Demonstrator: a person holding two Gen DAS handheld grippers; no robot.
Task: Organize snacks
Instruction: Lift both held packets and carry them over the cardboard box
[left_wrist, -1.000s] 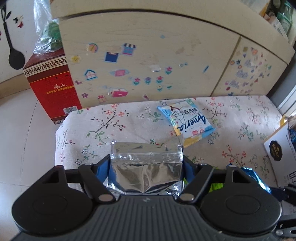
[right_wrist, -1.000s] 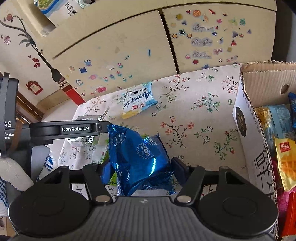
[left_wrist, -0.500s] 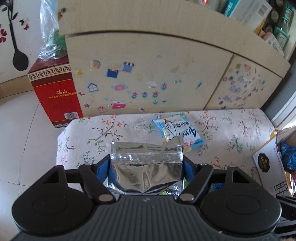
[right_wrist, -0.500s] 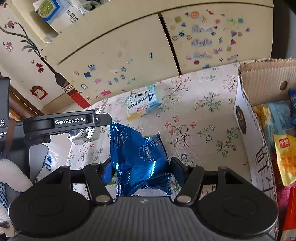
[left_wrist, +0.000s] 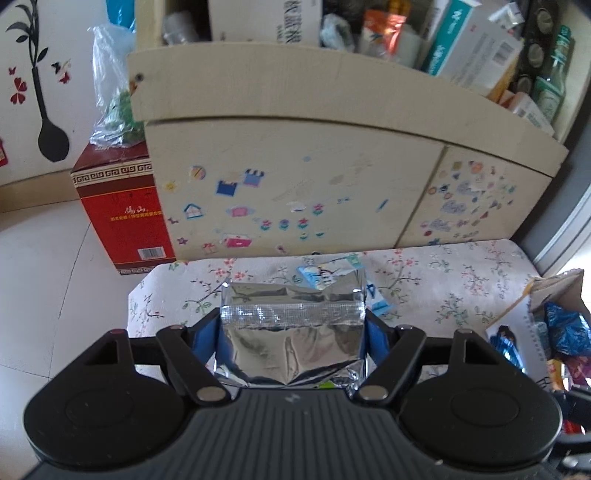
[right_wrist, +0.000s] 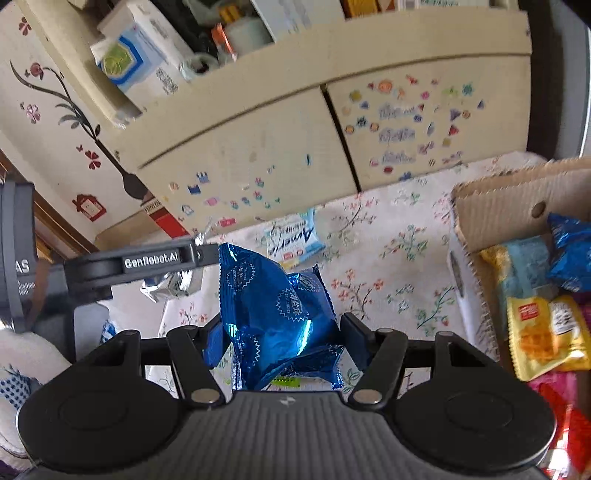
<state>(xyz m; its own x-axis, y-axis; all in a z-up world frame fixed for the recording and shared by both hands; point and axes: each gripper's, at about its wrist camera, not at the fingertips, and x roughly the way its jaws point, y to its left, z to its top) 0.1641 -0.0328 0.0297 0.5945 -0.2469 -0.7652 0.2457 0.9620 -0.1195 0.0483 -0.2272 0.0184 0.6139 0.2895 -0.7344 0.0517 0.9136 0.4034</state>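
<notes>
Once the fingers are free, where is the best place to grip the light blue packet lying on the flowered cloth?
Probably across the narrow width of the light blue packet, coming from above. It lies flat on the flowered cloth with clear space around it.

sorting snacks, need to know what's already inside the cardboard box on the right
The cardboard box holds a blue foil packet, a yellow-and-teal bag, a yellow snack bag and something pink, cut off; anything beneath them is covered.

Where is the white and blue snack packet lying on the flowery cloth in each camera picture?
Left wrist view: the white and blue packet peeks out behind the silver pouch, middle.
Right wrist view: it lies above the blue bag, centre.
Shared landmark: the stickered cabinet doors behind it.
</notes>
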